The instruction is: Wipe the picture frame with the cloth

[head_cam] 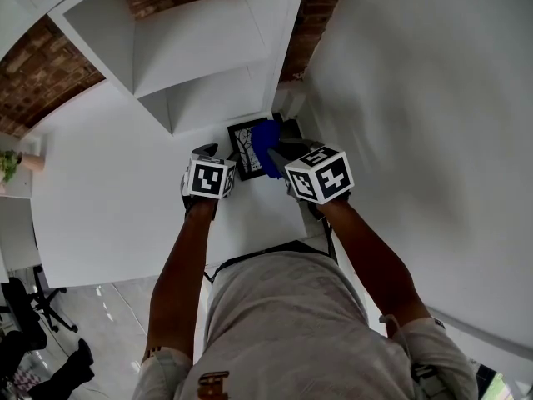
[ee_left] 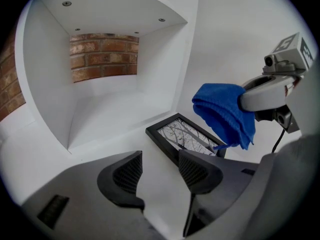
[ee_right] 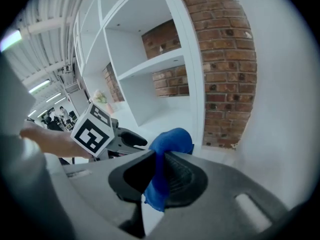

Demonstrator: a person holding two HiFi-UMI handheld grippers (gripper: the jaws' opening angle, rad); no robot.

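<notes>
While the right gripper (ee_right: 158, 170) pinches the blue cloth (ee_left: 225, 114) tight between its jaws, the left gripper (ee_left: 161, 169) has its jaws spread, with only bare white table (head_cam: 108, 198) showing in the gap.

The frame (ee_left: 182, 136), black-edged with a print of bare branches, sits face up on the table. The bunched cloth hangs over the frame's right end, with a loose corner drooping toward the glass. No view shows whether it touches.

In the head view the cloth covers the frame's right half. The right gripper's marker cube (head_cam: 319, 173) is just right of the frame, toward the person. The left gripper is just left of the frame, jaw tips short of its near corner and not touching it.

Beyond the frame stands a white shelf unit (head_cam: 200, 57), its open bay showing a brick wall (ee_left: 102, 56) at the back. To the frame's right, a plain white wall (head_cam: 416, 98) rises close by.
</notes>
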